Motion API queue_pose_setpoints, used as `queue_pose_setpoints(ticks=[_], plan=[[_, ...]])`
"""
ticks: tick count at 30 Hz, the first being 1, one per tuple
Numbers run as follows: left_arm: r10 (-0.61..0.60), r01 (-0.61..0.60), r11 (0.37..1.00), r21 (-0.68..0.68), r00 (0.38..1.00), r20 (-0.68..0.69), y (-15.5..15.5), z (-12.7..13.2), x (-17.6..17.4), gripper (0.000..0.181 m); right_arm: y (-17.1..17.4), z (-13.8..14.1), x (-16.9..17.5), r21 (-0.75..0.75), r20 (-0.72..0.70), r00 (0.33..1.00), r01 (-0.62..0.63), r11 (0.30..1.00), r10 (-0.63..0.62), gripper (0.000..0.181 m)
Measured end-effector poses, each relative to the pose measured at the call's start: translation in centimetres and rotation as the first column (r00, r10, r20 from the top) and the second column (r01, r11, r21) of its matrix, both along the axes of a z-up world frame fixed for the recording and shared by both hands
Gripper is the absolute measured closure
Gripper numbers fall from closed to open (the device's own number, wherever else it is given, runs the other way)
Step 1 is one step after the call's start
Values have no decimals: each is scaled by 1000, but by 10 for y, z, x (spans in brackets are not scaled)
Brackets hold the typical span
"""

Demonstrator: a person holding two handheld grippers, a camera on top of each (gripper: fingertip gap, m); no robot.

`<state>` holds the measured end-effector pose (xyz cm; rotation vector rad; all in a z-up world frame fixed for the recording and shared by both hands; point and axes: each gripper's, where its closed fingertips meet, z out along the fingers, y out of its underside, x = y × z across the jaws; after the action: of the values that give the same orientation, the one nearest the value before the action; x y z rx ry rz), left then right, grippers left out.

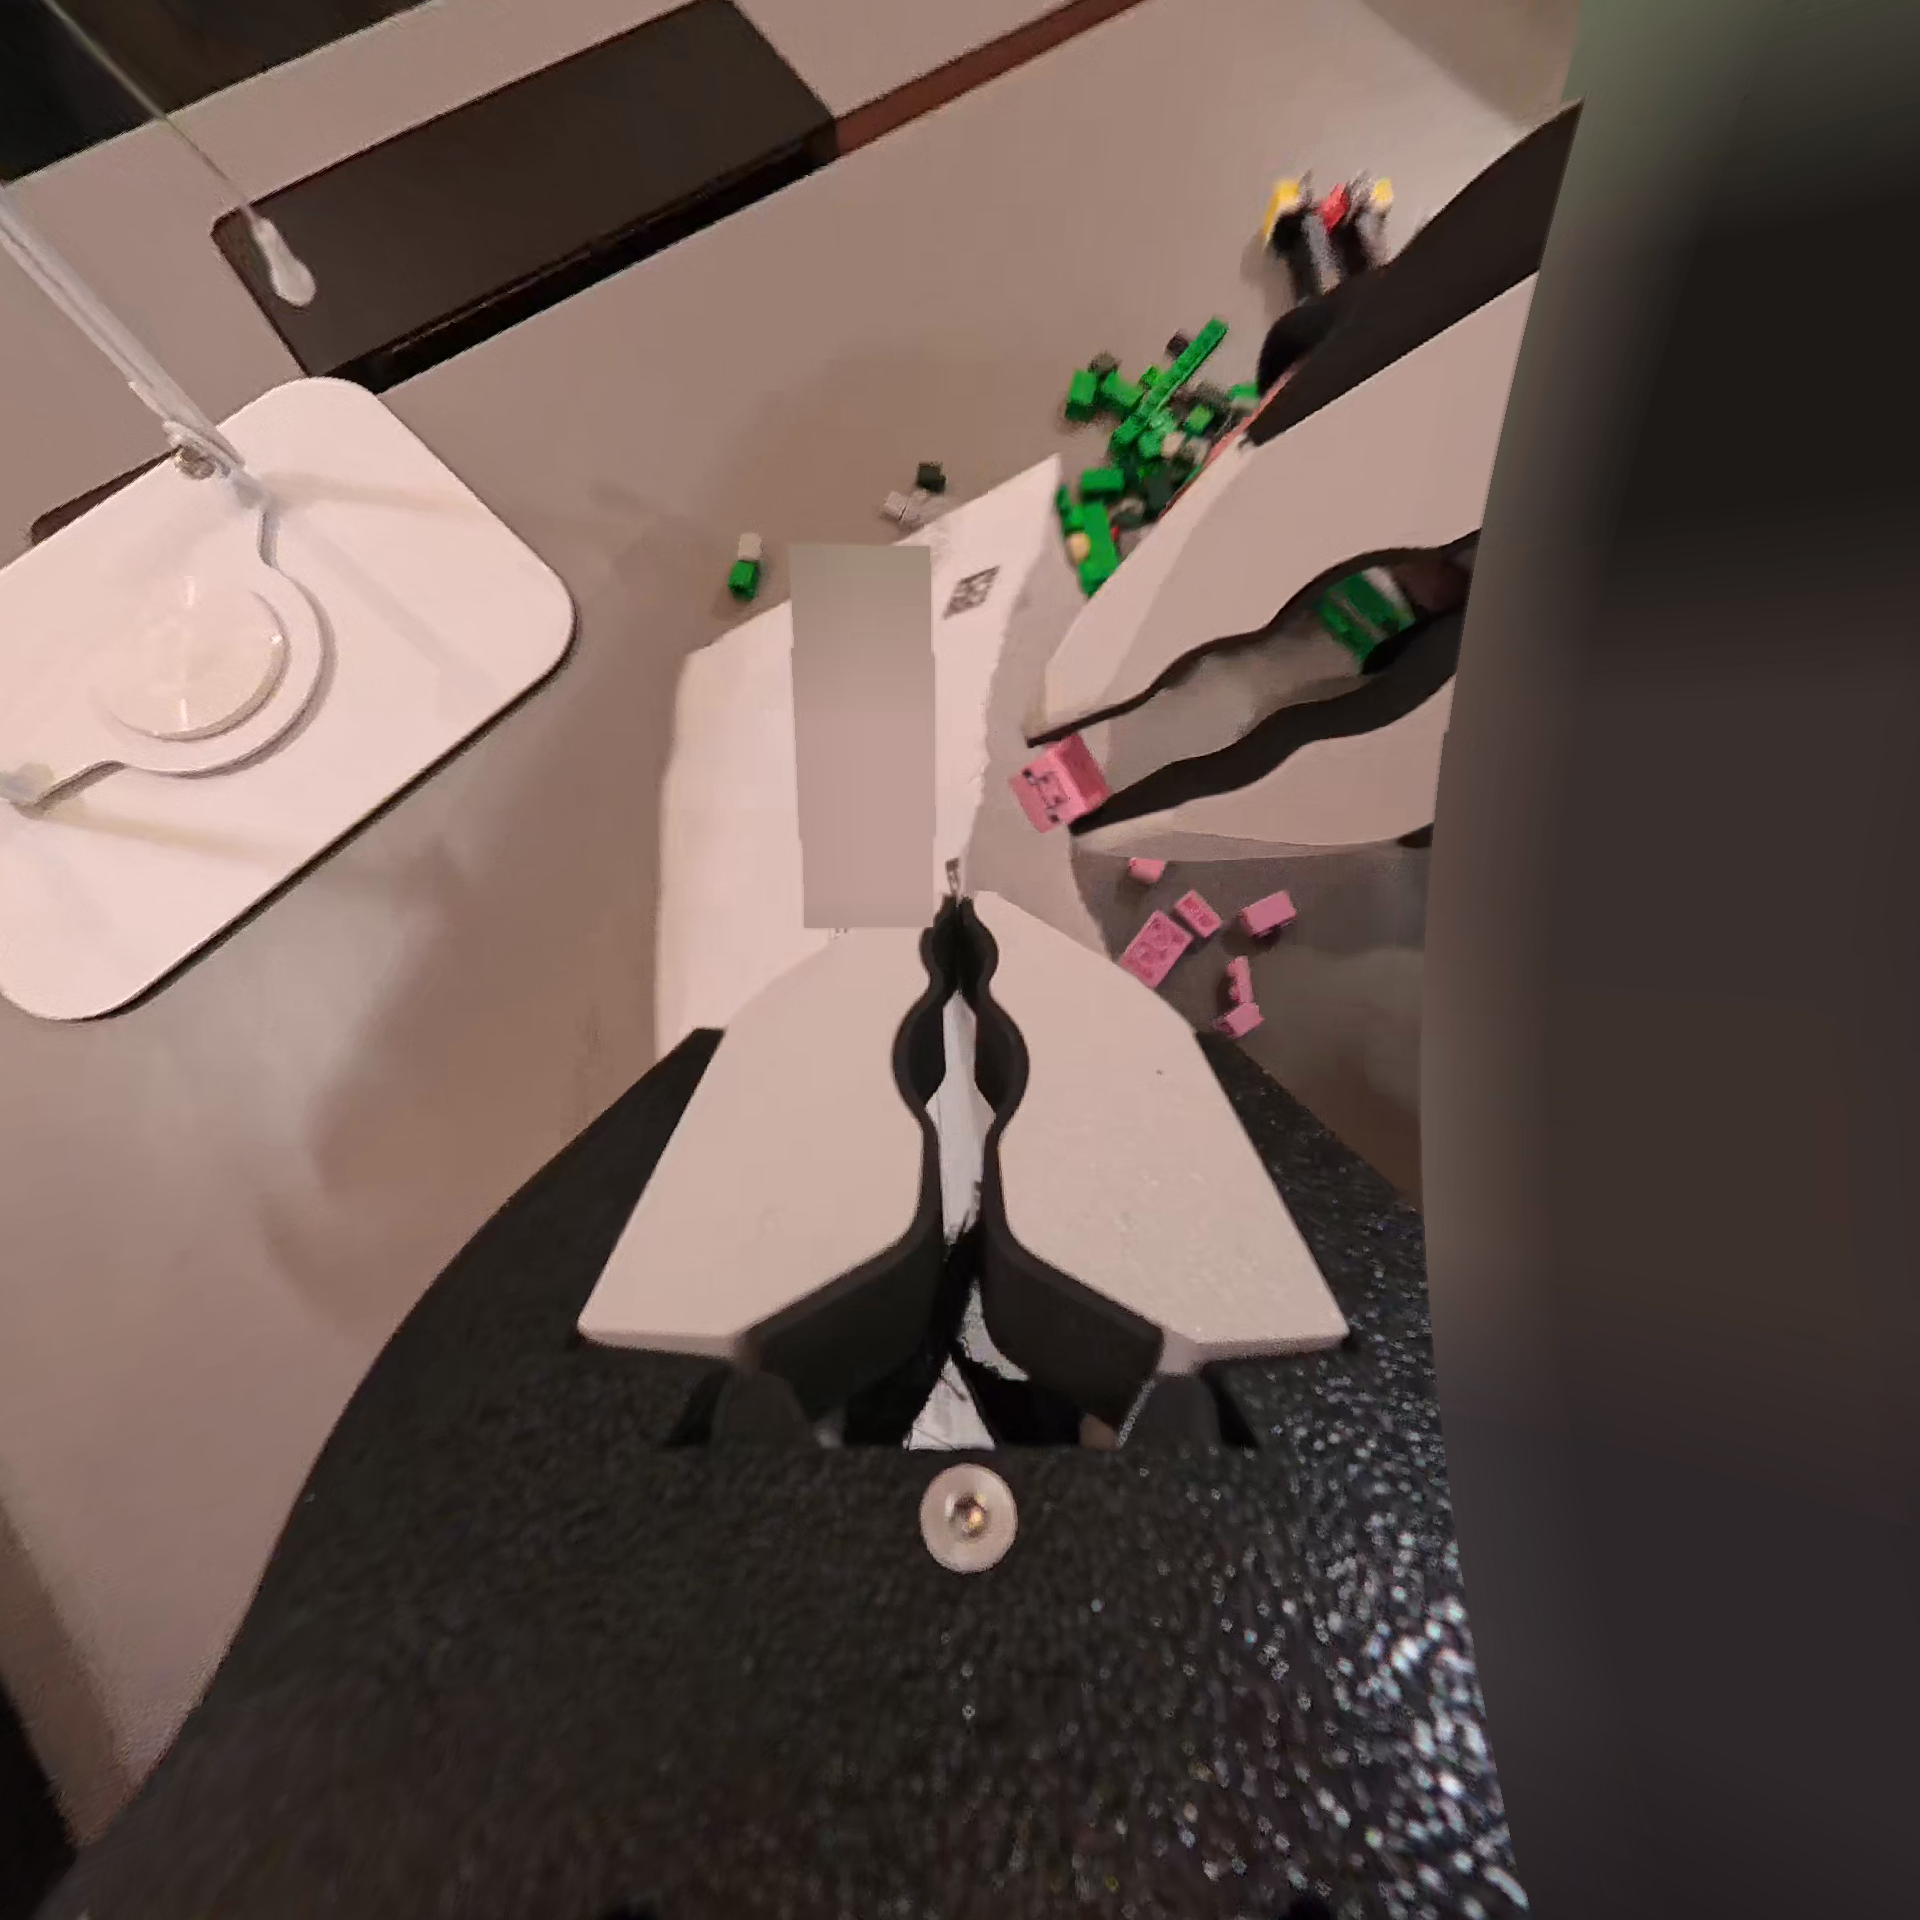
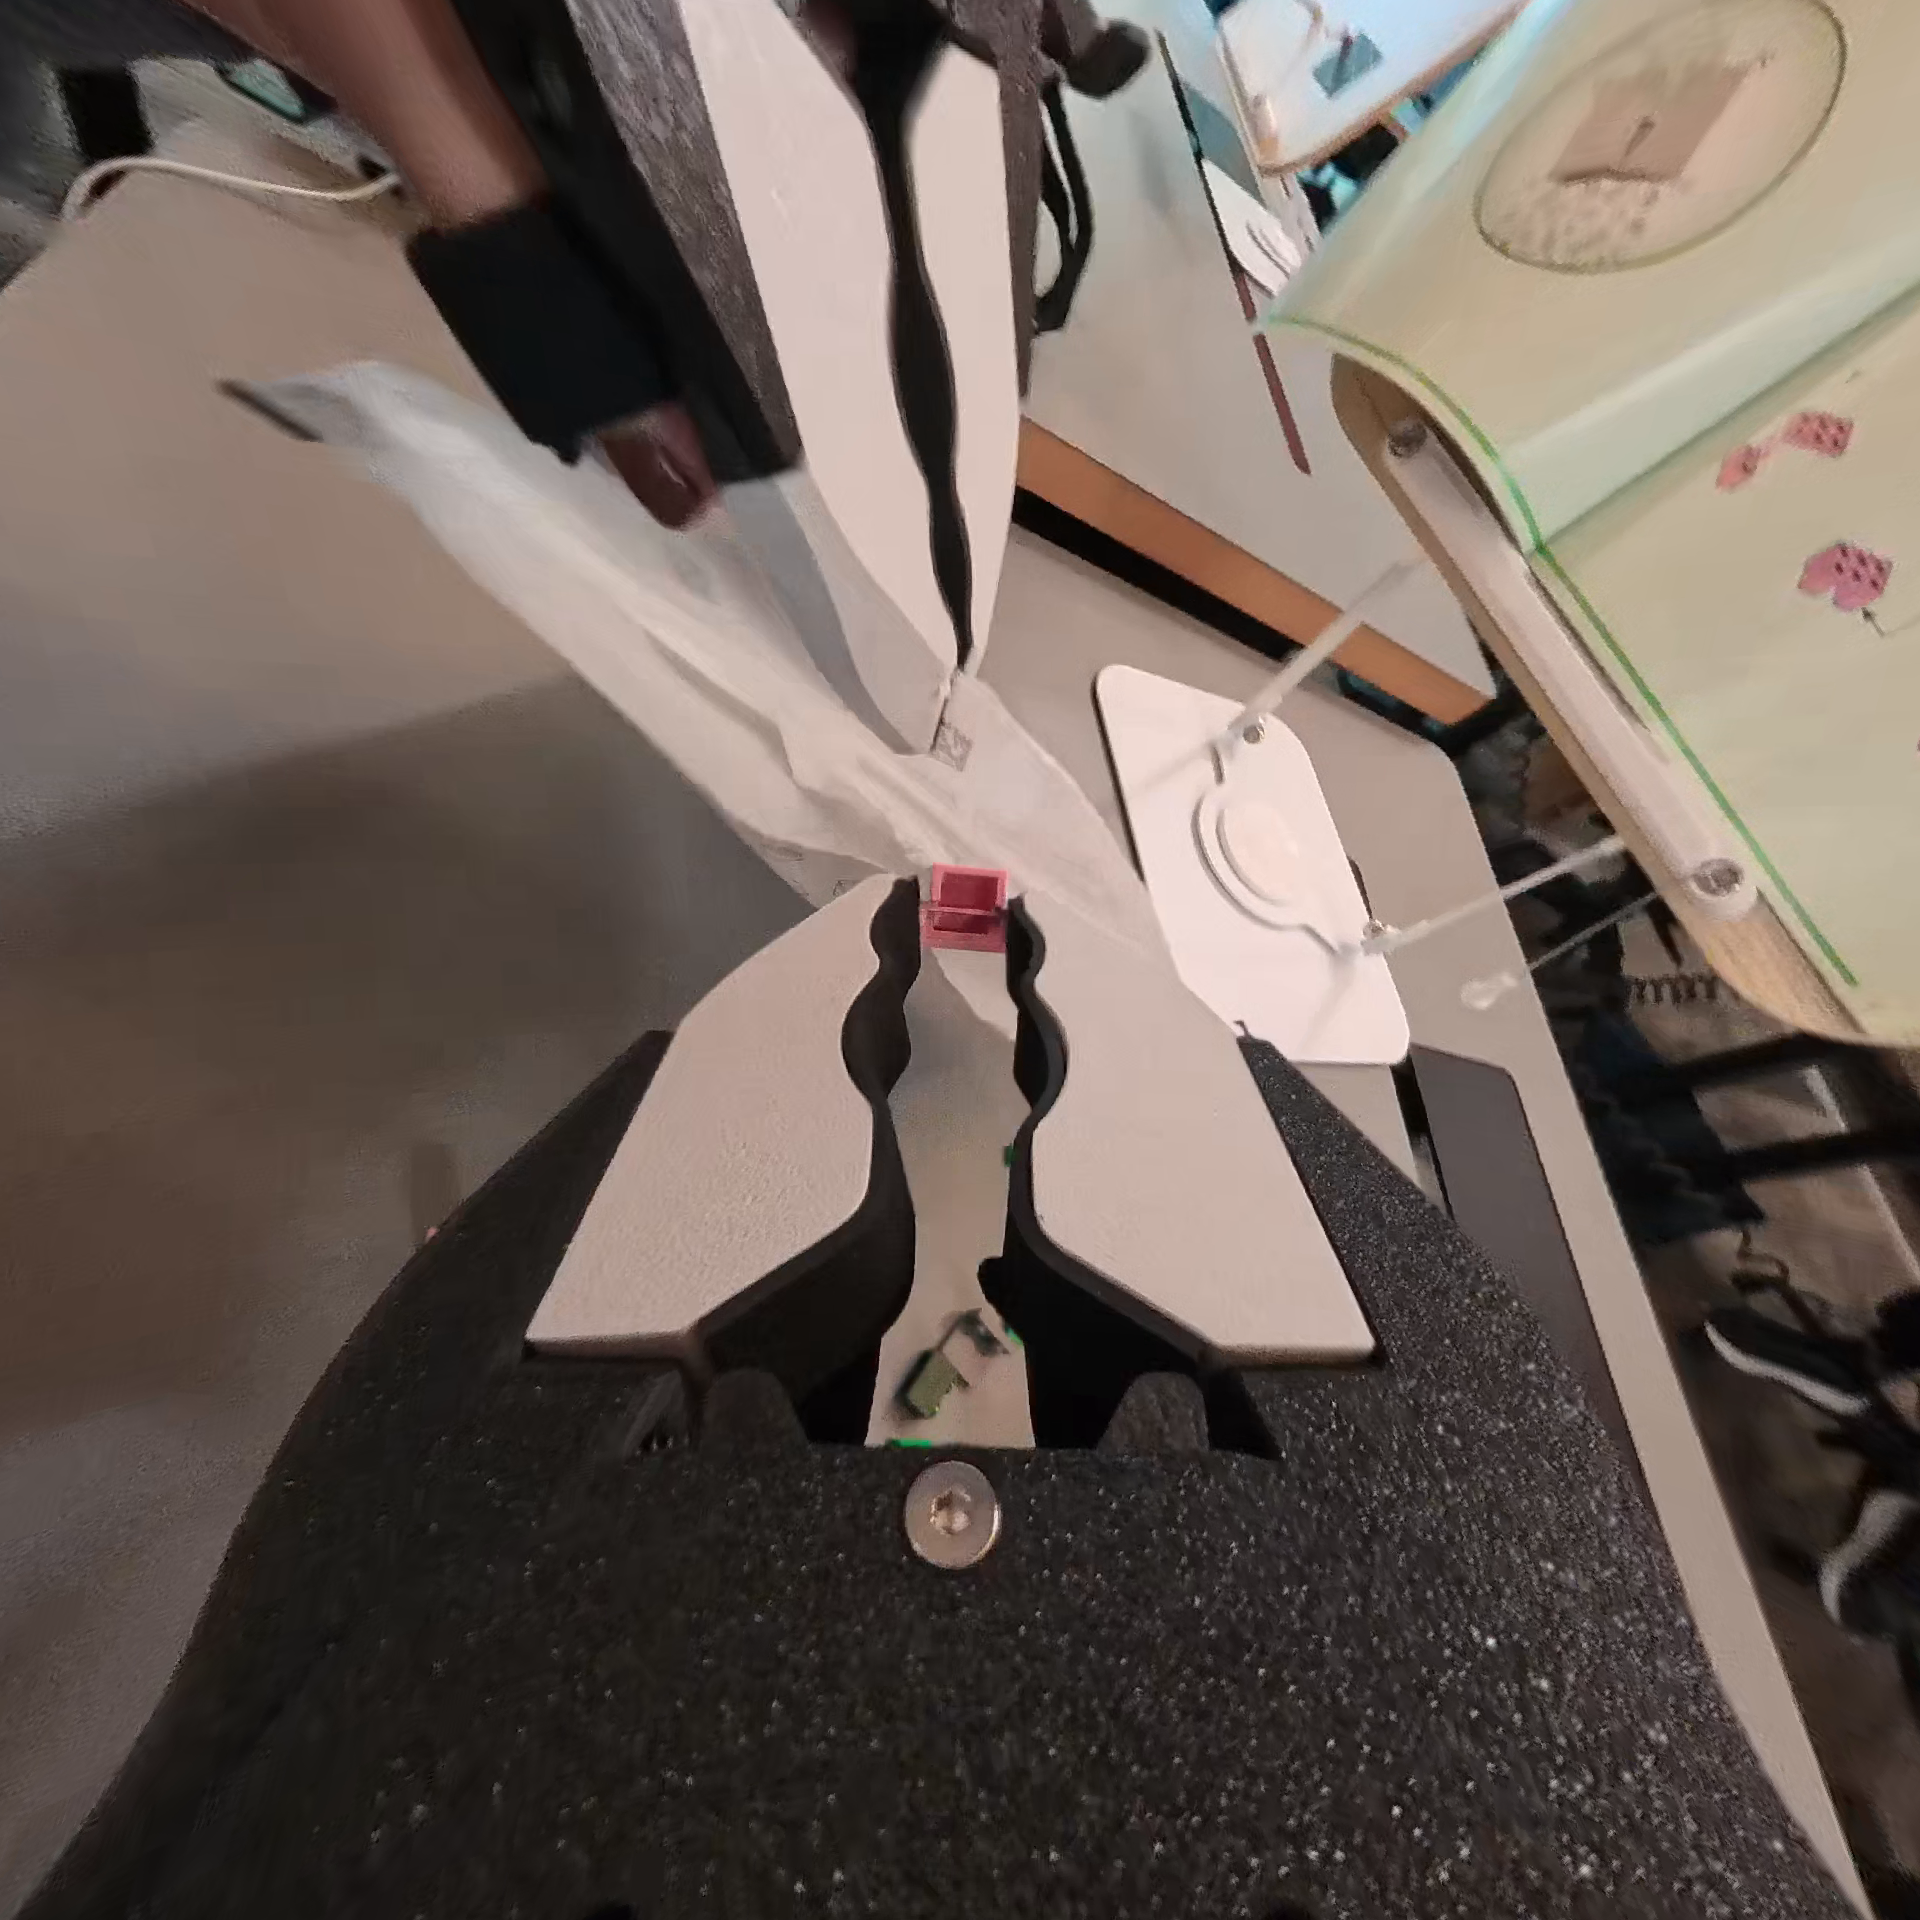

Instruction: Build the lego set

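On the far left of the grey bench (image 1: pixel 312 1143) lies a white base plate (image 1: pixel 260 675) with thin clear rods rising from it. At centre, the left tongs (image 1: pixel 958 914) have their tips pressed together on the near edge of a white paper bag (image 1: pixel 727 790), which hangs crumpled from them above the bench. To the right, the right tongs (image 1: pixel 1055 784) are clamped on a pink brick (image 1: pixel 1060 790), held just beside the bag.

Below and to the right of that brick, several loose pink bricks (image 1: pixel 1195 945) lie scattered on the bench. Farther off is a pile of green bricks (image 1: pixel 1143 436), with a few strays to its left. At far right stands a small black build (image 1: pixel 1325 234) with yellow and red tops.

In the right wrist view, the pink brick (image 2: pixel 966 909) sits between the tips of the right tongs (image 2: pixel 966 914), hollow underside facing the camera. At far right an instruction booklet (image 2: pixel 1662 416) with pink brick drawings is propped up.
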<state>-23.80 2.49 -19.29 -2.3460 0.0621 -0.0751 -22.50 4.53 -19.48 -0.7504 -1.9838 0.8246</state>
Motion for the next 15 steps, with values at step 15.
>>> queue_pose_setpoints(ticks=[15], plan=[[-27, 18, 999, 47, 979, 203, 15, 17, -17, 181, 25, -20, -15, -156, 324, 926, 254, 954, -194, 165]])
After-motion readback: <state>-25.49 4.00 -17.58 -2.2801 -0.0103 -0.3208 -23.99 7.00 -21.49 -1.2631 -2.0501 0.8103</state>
